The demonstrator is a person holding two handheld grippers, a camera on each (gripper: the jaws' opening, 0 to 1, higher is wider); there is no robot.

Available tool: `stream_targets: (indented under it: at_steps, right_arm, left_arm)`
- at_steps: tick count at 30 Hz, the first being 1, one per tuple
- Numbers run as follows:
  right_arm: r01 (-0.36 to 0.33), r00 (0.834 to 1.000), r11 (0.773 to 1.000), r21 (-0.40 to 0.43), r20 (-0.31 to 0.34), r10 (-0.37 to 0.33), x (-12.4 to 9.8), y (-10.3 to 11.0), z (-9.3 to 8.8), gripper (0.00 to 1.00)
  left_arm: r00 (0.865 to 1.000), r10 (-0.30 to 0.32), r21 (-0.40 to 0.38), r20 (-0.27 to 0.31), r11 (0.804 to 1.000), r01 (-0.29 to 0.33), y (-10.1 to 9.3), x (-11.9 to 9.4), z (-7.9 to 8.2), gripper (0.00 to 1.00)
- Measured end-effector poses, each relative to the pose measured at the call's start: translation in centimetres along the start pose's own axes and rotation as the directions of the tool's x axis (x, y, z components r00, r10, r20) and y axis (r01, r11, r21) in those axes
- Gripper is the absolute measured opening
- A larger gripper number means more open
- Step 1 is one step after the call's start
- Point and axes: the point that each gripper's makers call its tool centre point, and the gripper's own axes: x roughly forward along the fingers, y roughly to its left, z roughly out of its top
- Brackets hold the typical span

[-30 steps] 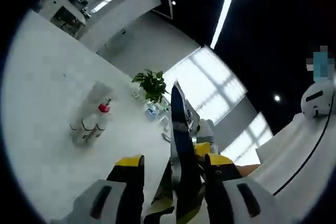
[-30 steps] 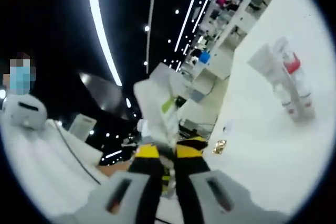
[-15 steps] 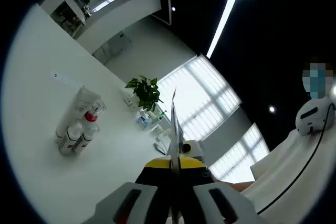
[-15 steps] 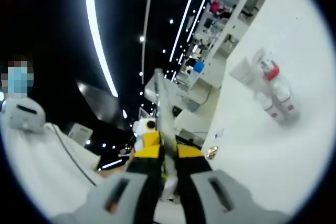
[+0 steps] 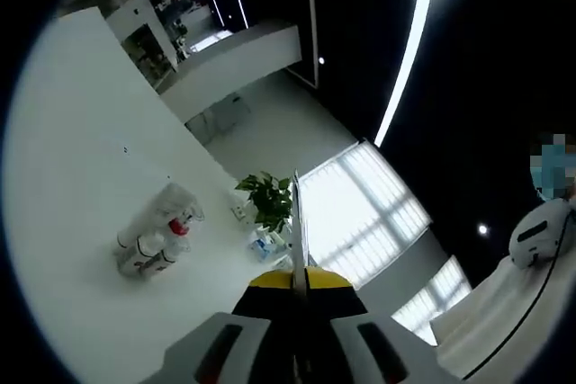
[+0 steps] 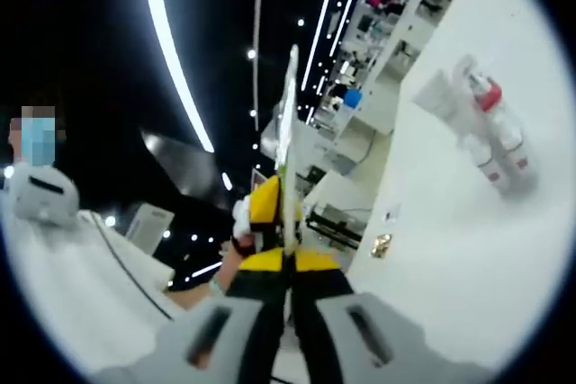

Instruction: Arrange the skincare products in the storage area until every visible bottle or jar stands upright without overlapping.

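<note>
- Although the skincare bottles (image 5: 153, 242) are small and blurred in the left gripper view, they read as a tight cluster of pale bottles and a clear tube, one with a red cap (image 5: 177, 227), at about nine o'clock from that view's centre.
- In the right gripper view the same cluster (image 6: 481, 128) sits at about two o'clock, with the red cap (image 6: 483, 88) near its top; labels cannot be read, and it is not clear where one bottle ends and the next begins.
- Whether each bottle stands upright cannot be told, since both views are rolled; they appear to lean close together and touch.
- They rest on a plain white worktop (image 5: 63, 186), which also shows on the right side of the right gripper view (image 6: 450, 249), well away from both grippers.
- The left gripper (image 5: 294, 278) has its yellow-tipped jaws pressed together on a thin flat sheet (image 5: 295, 222) seen edge-on, which rises toward twelve o'clock; what the sheet is cannot be made out.
- The right gripper (image 6: 288, 260) likewise clamps a thin pale sheet (image 6: 288, 105) seen edge-on; another yellow jaw tip shows just above its own jaws, partly hidden by the sheet.
- A small gold object (image 6: 382, 245) lies on the worktop near the right gripper, too small to identify.
- Beyond the bottles, a potted green plant (image 5: 268, 195) stands by bright windows (image 5: 360, 213).
- A person's white sleeve (image 6: 54, 267) fills the lower left of the right gripper view.
</note>
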Motion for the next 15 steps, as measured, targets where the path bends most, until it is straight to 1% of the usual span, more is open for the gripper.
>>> stream_targets:
  at_steps: [2, 4, 5, 7, 9, 10, 13, 15]
  right_arm:
    - [-0.022, 1.0, 1.0, -0.003, -0.018, 0.022, 0.3, 0.1, -0.2, 0.0]
    - [-0.028, 0.999, 0.999, 0.033, -0.037, 0.029, 0.9, 0.0, -0.3, 0.0]
    - [-0.031, 0.999, 0.999, 0.034, -0.038, 0.033, 1.2, 0.2, -0.2, 0.0]
    - [-0.037, 0.998, 0.999, 0.03, -0.041, 0.038, 1.5, 0.3, -0.1, 0.0]
    - [-0.035, 0.999, 0.996, 0.086, -0.032, 0.038, 2.3, -0.1, 0.0, 0.0]
    - [-0.052, 0.998, 0.994, 0.097, -0.037, 0.056, 2.6, 0.1, -0.1, 0.0]
    - [-0.069, 0.994, 0.994, 0.084, -0.079, 0.075, 3.6, 0.3, -0.5, 0.0]
    - [-0.074, 0.992, 0.995, 0.062, -0.098, 0.08, 4.0, 0.4, -0.6, 0.0]
  left_arm:
    - [1.0, 0.006, -0.001, 0.014, 1.0, -0.006, 0.0, -0.6, 0.0, 0.0]
    - [0.997, 0.045, -0.032, 0.068, 0.999, -0.043, 0.5, -1.6, 0.7, 0.0]
    - [0.995, 0.047, -0.023, 0.089, 0.999, -0.045, 0.5, -2.0, 0.9, 0.0]
    - [0.993, 0.049, -0.025, 0.108, 0.999, -0.047, 0.4, -2.6, 1.2, 0.0]
    - [0.988, 0.09, -0.012, 0.124, 0.996, -0.089, 0.8, -3.7, 1.8, 0.01]
    - [0.987, 0.102, -0.009, 0.128, 0.995, -0.102, 0.9, -4.1, 1.9, 0.01]
    - [0.978, 0.132, -0.021, 0.16, 0.991, -0.13, 1.1, -5.4, 2.3, 0.02]
    - [0.975, 0.136, -0.034, 0.176, 0.991, -0.132, 1.1, -5.9, 2.4, 0.02]
